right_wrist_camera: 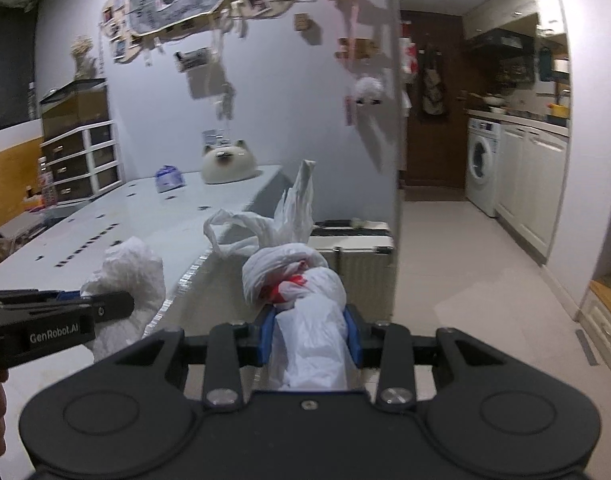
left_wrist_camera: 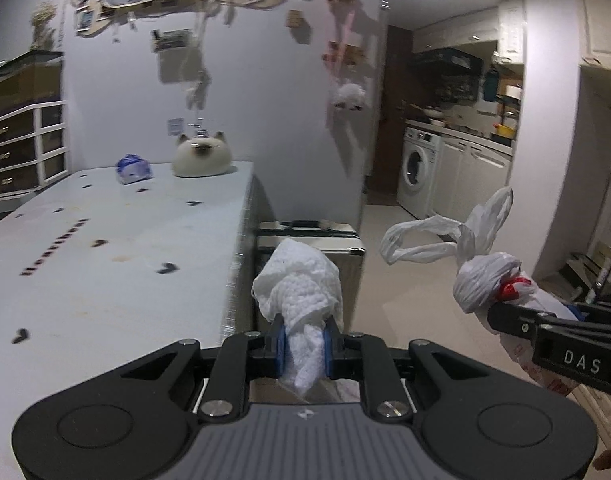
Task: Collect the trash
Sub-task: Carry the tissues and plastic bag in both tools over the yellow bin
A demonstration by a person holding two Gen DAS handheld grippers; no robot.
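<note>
Left gripper [left_wrist_camera: 304,338]: its blue-padded fingers [left_wrist_camera: 279,344] are clenched on a crumpled white paper towel [left_wrist_camera: 299,280], which bulges out beyond the tips and is carried in the air past the near right corner of the table [left_wrist_camera: 105,260]. In the right wrist view this gripper [right_wrist_camera: 123,304] appears at the left edge with the paper towel [right_wrist_camera: 133,276] bunched around its tip.

Right gripper [right_wrist_camera: 310,332]: its fingers [right_wrist_camera: 265,334] are grasping a knotted white plastic trash bag [right_wrist_camera: 305,280] with red print at the knot; the bag's loose handles stand up beyond the knot. The left wrist view shows the same gripper [left_wrist_camera: 505,312] to the right, level with the left one, bag [left_wrist_camera: 481,276] in its grip.

Surroundings: a cat-shaped ceramic object [left_wrist_camera: 201,156] and a blue-and-white packet [left_wrist_camera: 133,168] sit at the far end of the table. A ribbed suitcase [right_wrist_camera: 353,252] stands on the floor just beyond the table's right side. A washing machine [right_wrist_camera: 481,164] is at the far right in the kitchen area.
</note>
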